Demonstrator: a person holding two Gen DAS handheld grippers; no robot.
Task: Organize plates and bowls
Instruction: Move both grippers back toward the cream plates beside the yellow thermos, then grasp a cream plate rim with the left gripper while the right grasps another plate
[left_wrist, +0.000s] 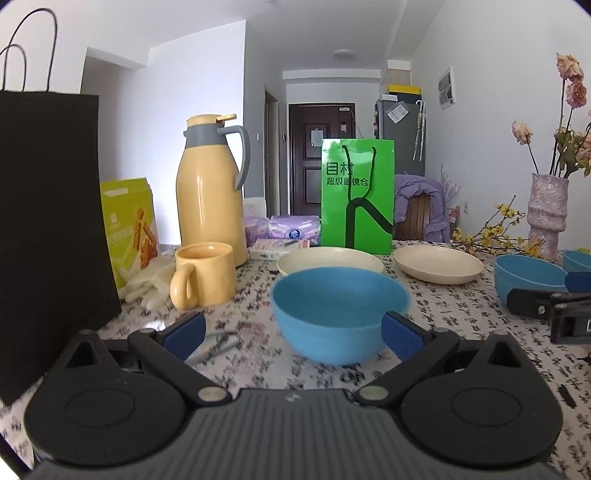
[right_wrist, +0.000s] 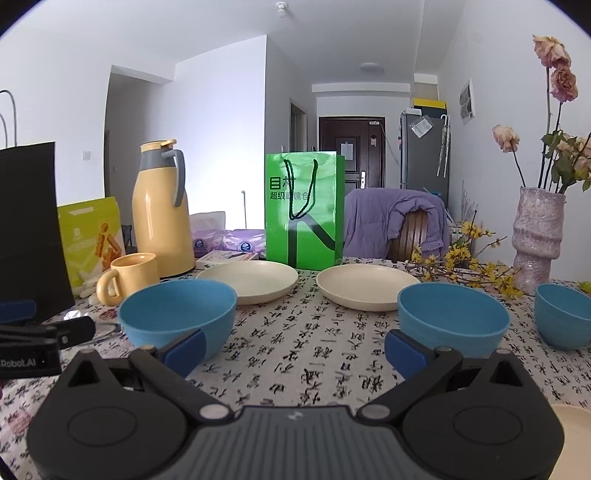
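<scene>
The left gripper (left_wrist: 293, 334) is spread wide, a blue bowl (left_wrist: 340, 314) sitting between its fingers, untouched as far as can be seen. The right gripper (right_wrist: 293, 350) is also spread, holding nothing, over the patterned tablecloth (right_wrist: 295, 354). Taking the green bag (right_wrist: 303, 210) as landmark: two cream plates (right_wrist: 249, 282) (right_wrist: 364, 287) lie just in front of it, a second bowl (right_wrist: 452, 319) in front to its right, a third bowl (right_wrist: 563, 315) farther right, and a yellow mug (right_wrist: 127, 277) to its left

Bright, even daylight; sharp focus; strong fisheye bending, dark corners.
</scene>
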